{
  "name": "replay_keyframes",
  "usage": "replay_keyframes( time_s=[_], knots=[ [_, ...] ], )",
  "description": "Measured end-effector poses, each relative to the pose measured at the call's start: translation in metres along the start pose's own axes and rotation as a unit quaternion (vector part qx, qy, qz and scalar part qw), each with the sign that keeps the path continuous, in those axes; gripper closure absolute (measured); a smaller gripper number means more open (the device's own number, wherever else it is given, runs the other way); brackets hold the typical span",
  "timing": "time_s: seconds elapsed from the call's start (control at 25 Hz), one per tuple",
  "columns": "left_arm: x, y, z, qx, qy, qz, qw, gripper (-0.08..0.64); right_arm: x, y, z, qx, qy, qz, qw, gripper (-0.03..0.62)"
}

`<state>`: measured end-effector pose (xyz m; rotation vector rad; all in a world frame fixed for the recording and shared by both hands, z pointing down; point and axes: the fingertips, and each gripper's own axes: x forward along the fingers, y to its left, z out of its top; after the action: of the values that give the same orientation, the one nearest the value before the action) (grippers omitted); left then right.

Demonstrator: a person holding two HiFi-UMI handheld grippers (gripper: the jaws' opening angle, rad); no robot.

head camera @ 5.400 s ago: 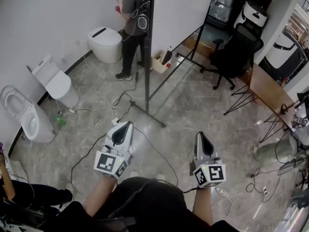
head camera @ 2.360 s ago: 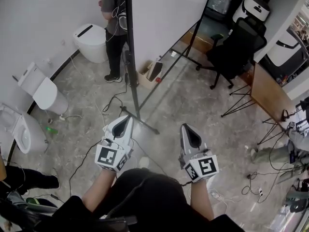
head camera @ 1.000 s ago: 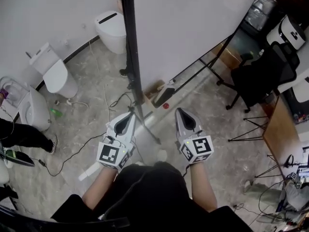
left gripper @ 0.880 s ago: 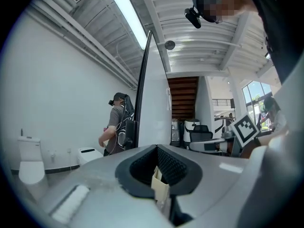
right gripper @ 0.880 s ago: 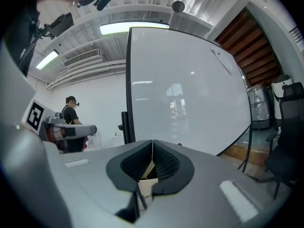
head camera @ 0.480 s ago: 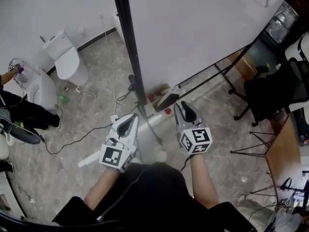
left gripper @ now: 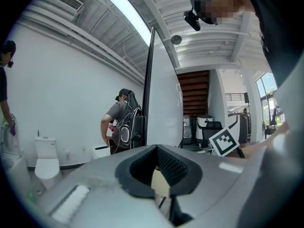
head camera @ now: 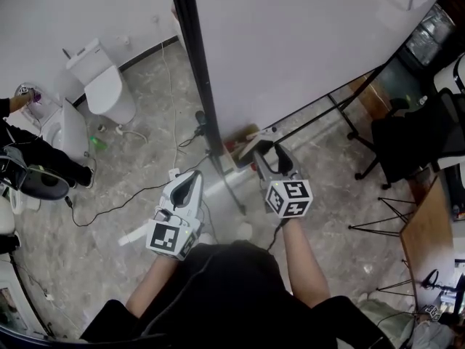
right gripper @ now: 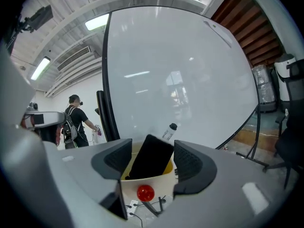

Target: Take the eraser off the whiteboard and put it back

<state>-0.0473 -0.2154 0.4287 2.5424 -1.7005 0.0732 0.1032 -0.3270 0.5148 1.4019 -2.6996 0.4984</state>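
Observation:
A black eraser [right gripper: 150, 152] stands tilted in a cream box [right gripper: 142, 180] on the floor at the foot of the whiteboard [head camera: 305, 42]. My right gripper [right gripper: 153, 161] reaches toward the box, its jaws opening. The eraser shows between them, and the pads do not press on it. In the head view the right gripper [head camera: 267, 155] sits just short of the box [head camera: 238, 138]. My left gripper [head camera: 195, 177] hangs lower left, level and shut, holding nothing. The left gripper [left gripper: 161, 194] faces along the board's edge.
The whiteboard's black post [head camera: 196, 86] and its floor legs stand between the grippers. A red ball [right gripper: 145, 192] and a bottle [right gripper: 168, 131] are by the box. Toilets [head camera: 102, 86], floor cables, a black chair [head camera: 429, 129] and a person with a backpack [left gripper: 121, 122] surround.
I have walked up to the whiteboard. My right gripper has moved forward and down to the box, and its jaws have gone from shut to open. The left gripper has hardly moved.

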Motion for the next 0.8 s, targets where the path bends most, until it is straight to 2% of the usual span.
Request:
replay_keyframes(
  time_s=[0.36, 0.6, 0.8],
  knots=[
    [-0.011, 0.015, -0.005, -0.011, 0.01, 0.017, 0.9997, 0.555, 0.022, -0.006, -0.01, 0.034, 0.007, -0.016, 0.999, 0.238],
    [-0.021, 0.026, -0.008, -0.004, 0.014, 0.025, 0.9996, 0.555, 0.036, -0.011, -0.013, 0.057, 0.01, -0.024, 0.998, 0.233],
    [-0.029, 0.038, -0.008, -0.005, 0.018, 0.039, 0.999, 0.555, 0.044, -0.008, -0.013, 0.054, 0.014, -0.032, 0.998, 0.237]
  ],
)
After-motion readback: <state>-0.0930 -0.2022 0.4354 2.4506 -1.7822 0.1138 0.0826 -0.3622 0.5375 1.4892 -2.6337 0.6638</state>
